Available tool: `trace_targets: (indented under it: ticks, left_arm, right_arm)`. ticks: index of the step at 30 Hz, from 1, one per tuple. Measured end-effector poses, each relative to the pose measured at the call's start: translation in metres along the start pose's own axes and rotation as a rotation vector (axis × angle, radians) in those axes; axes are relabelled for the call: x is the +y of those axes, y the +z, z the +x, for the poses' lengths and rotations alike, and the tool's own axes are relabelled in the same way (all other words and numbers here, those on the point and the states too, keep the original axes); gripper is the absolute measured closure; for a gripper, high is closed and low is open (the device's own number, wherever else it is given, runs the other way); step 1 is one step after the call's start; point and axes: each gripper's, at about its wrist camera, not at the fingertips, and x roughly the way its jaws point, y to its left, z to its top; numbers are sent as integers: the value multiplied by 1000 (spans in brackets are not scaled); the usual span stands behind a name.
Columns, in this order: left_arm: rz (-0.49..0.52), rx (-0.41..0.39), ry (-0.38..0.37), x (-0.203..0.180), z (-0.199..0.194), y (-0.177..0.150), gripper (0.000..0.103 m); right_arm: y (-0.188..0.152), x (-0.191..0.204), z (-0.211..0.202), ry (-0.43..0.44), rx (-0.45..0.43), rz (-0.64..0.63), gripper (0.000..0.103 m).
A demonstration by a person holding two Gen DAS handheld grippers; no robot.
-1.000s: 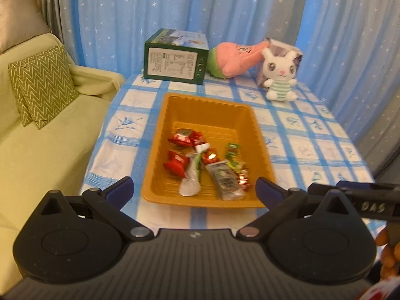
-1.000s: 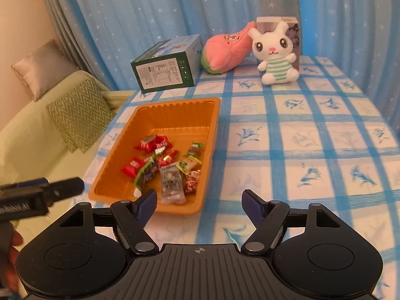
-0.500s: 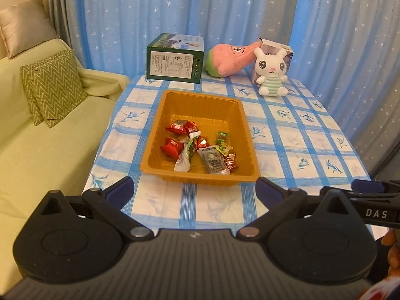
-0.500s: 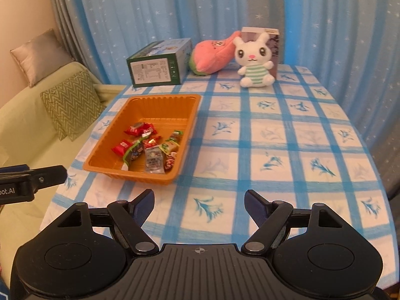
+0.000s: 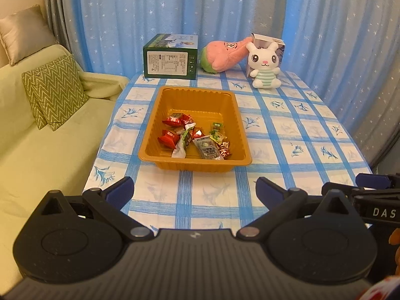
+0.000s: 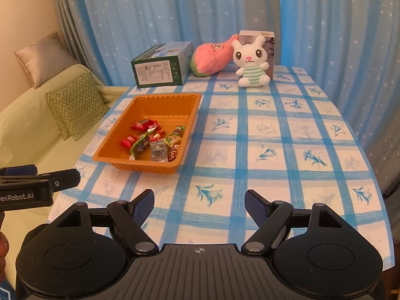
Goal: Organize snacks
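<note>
An orange plastic tray (image 5: 195, 95) sits on a table covered by a blue-and-white checked cloth (image 5: 287, 130), close to the table's left edge and nearer the front than the back. A heap of wrapped snacks (image 5: 193, 138), red, green and silver, lies in the tray's front half; its rear half is bare. Along the table's far edge stand a green box (image 5: 170, 61), a pink plush toy (image 5: 225, 55) lying on its side, and a white plush bunny (image 5: 265, 66) sitting upright against a small carton (image 5: 268, 43). The left gripper (image 5: 194, 190) hovers over the table's front edge, fingers spread wide, holding nothing. The right gripper (image 6: 199, 203) hovers over the front edge too, further right, also spread wide with nothing between its fingers. A pale green sofa (image 5: 45, 145) with a zigzag cushion (image 5: 53, 90) stands beside the table's left edge.
</note>
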Motion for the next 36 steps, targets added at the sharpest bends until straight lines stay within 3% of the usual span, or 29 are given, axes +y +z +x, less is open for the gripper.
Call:
trace_targets:
  ticks: [36]
  left_arm:
    - [14,5,-2,-3,3,-7,0]
  right_arm:
    - [-2,0,3,4,7,14,24]
